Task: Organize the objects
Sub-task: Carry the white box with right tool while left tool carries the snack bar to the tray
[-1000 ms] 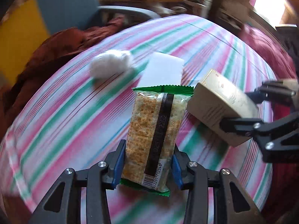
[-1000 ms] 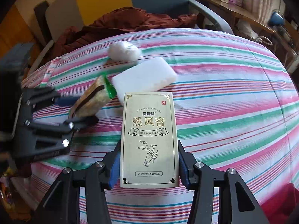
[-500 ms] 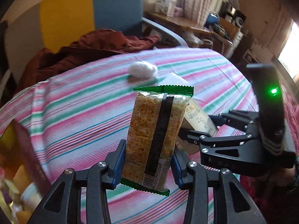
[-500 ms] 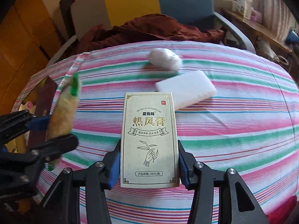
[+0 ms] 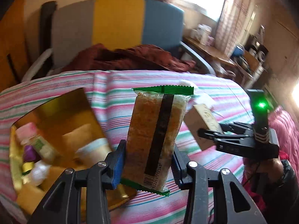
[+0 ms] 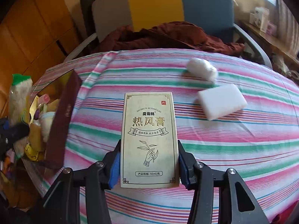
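The left gripper [image 5: 147, 166] is closed on a cracker packet [image 5: 157, 140], which stands upright between its blue pads. The right gripper [image 6: 148, 166] is clamped on both sides of a cream carton [image 6: 149, 140], held above the striped cloth [image 6: 233, 149]. To the left, at the cloth's edge, is an open gold-lined box [image 5: 56, 112] with small items inside. Farther on the cloth lie a white sponge block [image 6: 221, 103] and a white wad [image 6: 201, 69]. Behind them, a dark red garment [image 6: 168, 37] lies on a chair [image 6: 205, 9].
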Tool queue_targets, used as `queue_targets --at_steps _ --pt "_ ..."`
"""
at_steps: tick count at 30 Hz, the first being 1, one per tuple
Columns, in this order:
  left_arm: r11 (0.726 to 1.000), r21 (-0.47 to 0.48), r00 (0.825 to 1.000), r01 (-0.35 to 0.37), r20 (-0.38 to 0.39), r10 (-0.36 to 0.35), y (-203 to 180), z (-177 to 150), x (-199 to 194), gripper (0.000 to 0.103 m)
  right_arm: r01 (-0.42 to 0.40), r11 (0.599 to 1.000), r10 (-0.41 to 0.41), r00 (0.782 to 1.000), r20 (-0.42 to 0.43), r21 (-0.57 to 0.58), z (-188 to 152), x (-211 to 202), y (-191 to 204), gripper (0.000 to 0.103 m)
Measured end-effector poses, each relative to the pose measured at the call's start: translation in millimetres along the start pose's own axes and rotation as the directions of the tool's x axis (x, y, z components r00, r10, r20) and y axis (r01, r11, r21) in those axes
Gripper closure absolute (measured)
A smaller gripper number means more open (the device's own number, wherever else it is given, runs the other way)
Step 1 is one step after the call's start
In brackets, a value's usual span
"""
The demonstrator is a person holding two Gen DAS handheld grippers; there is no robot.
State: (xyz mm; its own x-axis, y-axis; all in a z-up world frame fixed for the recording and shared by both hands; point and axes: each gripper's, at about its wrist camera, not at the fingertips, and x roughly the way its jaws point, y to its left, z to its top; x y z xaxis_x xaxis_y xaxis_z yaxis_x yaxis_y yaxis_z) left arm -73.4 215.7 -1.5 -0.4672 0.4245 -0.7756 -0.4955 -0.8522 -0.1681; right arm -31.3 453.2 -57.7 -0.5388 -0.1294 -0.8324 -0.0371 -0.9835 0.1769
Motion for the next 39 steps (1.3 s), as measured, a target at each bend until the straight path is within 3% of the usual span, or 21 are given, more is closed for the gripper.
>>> queue_targets --at_steps 7,18,22,29,39 --pt "0.984 -0.107 0.985 -0.141 0.087 0.151 63.6 -21.5 -35.8 0.059 -0.029 0.997 0.032 0.999 0.043 -0.066 9.9 -15.4 55.8 0.052" --pt "0.939 -0.188 0.934 -0.289 0.162 0.32 113.3 -59.9 -76.7 0.059 -0.111 0.98 0.131 0.985 0.115 -0.168 15.2 -32.5 148.3 0.052" --pt "0.931 -0.201 0.926 -0.305 0.167 0.339 120.8 -71.9 -84.7 0.059 -0.151 0.97 0.175 0.977 0.119 -0.189 11.7 -35.1 175.7 0.052" --pt "0.927 -0.224 0.927 -0.301 0.161 0.34 128.4 -83.9 -89.5 0.059 -0.182 0.952 0.215 0.97 0.114 -0.246 3.0 -37.7 217.0 0.052" --pt "0.923 -0.24 0.926 -0.302 0.156 0.344 131.2 -95.5 -95.1 0.059 -0.212 0.938 0.25 0.961 0.114 -0.273 -8.4 -45.6 241.1 0.052"
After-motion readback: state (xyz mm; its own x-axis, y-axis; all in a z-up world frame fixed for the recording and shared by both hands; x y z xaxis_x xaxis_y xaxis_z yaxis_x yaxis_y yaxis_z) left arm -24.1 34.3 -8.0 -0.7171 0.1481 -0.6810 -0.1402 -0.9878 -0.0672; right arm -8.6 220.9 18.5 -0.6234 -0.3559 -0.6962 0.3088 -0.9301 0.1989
